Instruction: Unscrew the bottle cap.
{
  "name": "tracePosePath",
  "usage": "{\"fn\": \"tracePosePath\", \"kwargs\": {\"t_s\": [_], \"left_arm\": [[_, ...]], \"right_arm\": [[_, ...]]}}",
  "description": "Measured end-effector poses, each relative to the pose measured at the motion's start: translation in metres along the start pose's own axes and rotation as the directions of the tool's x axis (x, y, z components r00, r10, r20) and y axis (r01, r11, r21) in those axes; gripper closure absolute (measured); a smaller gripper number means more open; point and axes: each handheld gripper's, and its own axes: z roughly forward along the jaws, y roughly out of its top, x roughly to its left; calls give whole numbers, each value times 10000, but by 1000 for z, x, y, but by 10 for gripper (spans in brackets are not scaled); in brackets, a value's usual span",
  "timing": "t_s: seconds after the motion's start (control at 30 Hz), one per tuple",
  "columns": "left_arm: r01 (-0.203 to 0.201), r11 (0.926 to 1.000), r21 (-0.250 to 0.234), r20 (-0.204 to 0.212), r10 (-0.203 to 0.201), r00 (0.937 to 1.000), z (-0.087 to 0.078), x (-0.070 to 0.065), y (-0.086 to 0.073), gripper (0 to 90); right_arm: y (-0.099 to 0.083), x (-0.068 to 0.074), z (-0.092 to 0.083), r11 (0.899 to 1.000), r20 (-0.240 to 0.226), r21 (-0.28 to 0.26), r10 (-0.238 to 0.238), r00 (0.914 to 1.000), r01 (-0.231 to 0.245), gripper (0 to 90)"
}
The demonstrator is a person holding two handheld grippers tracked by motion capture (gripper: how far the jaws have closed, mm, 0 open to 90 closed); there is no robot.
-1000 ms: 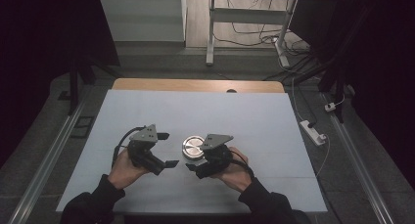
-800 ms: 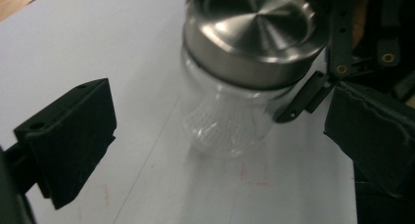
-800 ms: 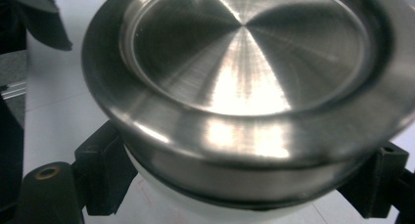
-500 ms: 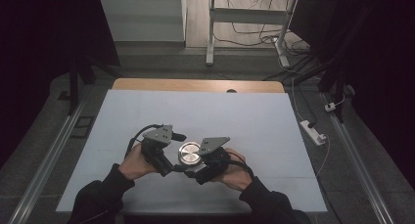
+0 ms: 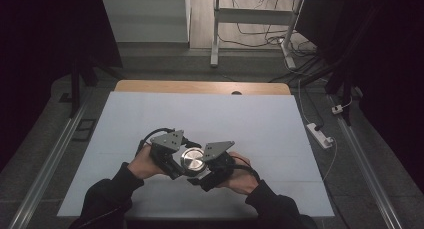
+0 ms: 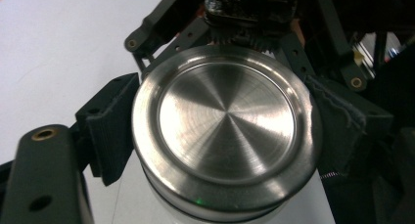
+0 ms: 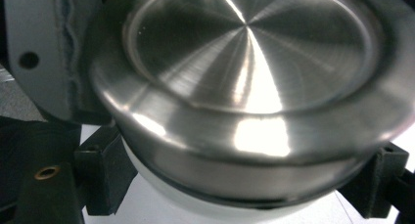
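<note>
Near the table's point(image 5: 150, 114) front edge, a steel-lidded white jar point(image 5: 192, 159) sits between both tools: right gripper point(image 5: 202, 170) clamps the body, left gripper point(image 5: 181, 165) has just closed on the lid & should twist w/o tilting.

No readable text anywhere

The brushed steel lid point(image 6: 226, 123) between the jaws bears only fine turning marks — no brand, number or label; the grey plates on top of the grippers, seen from the high view, carry plain holes and no lettering — and the white table point(image 5: 210, 119) around them is unmarked.
</note>
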Motion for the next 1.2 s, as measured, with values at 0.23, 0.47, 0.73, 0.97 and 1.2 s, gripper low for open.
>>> {"fn": "tracePosePath", "kwargs": {"t_s": [0.23,0.47,0.73,0.97,1.2], "left_arm": [[1203,9927,-54,-2018,-1189,9722,11,-6,6,194],[2176,9752,-410,-3404,-2184,9145,22,-10,13,190],[2079,9740,-898,-2309,-2235,9470,-1,-3,15,18],[533,9981,304,-925,-503,9944,-16,-6,8,40],[-180,9985,510,-201,190,9996,-10,-10,6,115]], "right_arm": [[-2,-6,-1,9981,1014,92,597,9931,-609,151],[-3,-10,-1,9905,2008,-100,1361,9701,-1369,151],[-3,-10,-5,9884,1918,-438,1510,9698,-1453,151],[-1,-4,-3,9971,661,-259,728,9952,-712,151],[1,5,-1,9999,20,-113,63,10000,-63,151]]}}
